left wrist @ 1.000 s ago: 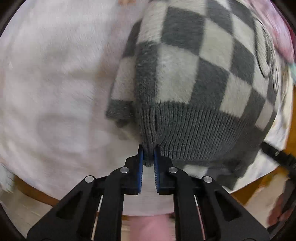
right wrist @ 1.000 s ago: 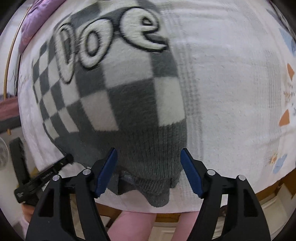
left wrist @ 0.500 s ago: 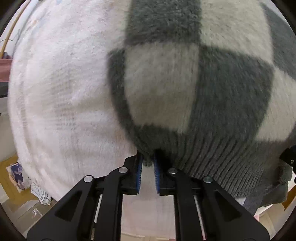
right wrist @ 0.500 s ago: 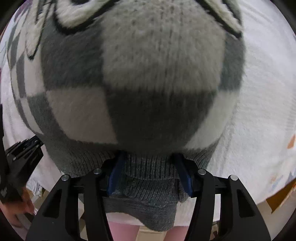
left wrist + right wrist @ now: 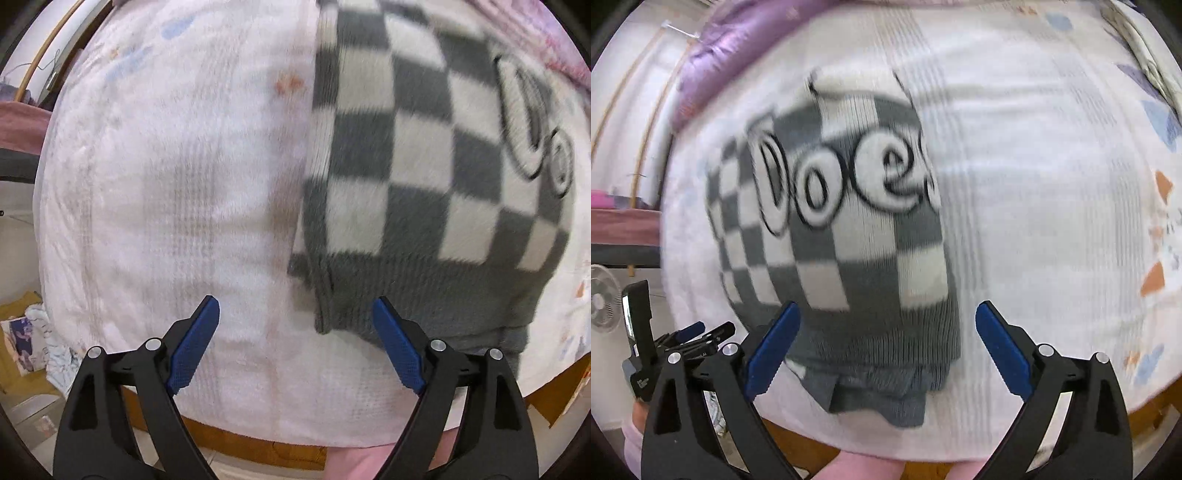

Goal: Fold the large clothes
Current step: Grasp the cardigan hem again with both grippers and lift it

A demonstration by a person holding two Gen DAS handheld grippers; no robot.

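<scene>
Motion blur softens both views, and the checkered sweater (image 5: 849,240) is cut off at the right edge of the left wrist view. Its outlined letters read roughly "Doe". It lies folded on the white blanket (image 5: 166,203), centre-left in the right view. The left gripper (image 5: 295,347), clamped on the ribbed hem (image 5: 406,295) half a second ago, is now spread wide and empty; the right gripper (image 5: 886,347) has also let go and drawn back.

Fuzzy knit sweater (image 5: 424,177) (ribbed hem)
</scene>
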